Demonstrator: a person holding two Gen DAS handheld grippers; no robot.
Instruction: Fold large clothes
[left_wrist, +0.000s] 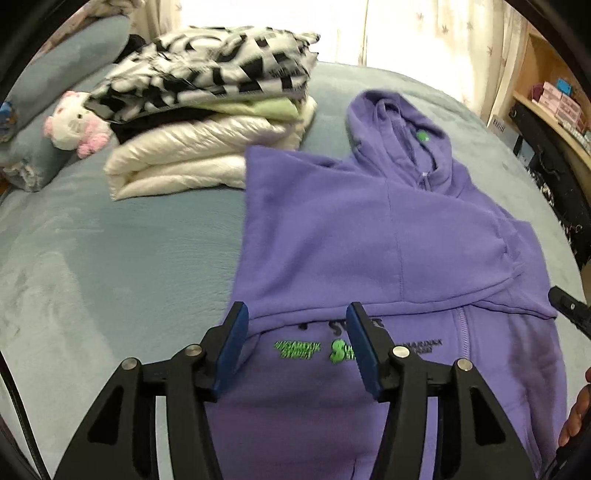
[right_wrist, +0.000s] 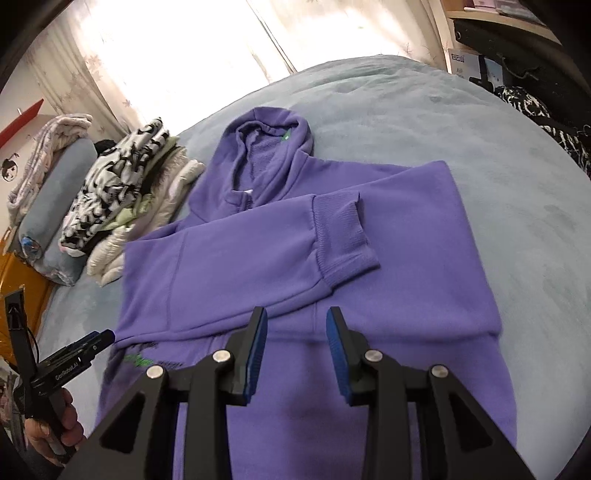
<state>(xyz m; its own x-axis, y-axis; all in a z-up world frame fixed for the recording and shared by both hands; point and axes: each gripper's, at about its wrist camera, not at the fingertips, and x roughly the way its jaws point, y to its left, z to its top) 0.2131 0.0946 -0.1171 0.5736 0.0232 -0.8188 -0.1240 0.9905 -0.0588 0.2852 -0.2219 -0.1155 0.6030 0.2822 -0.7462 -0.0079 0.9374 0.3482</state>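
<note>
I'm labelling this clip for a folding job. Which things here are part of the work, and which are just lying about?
Part of the job:
purple hoodie, sleeves folded across its front
left gripper, open
right gripper, open

Lying about:
stack of folded clothes
plush toy
rolled blanket
bed

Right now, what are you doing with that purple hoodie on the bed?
A person is folding a purple zip hoodie laid flat on the blue-grey bed. Both sleeves are already folded across its chest, the ribbed cuff on top. The left gripper and right gripper hang open above the lower half, holding nothing. A stack of folded clothes waits beside it, next to a pink and white plush toy.
</note>
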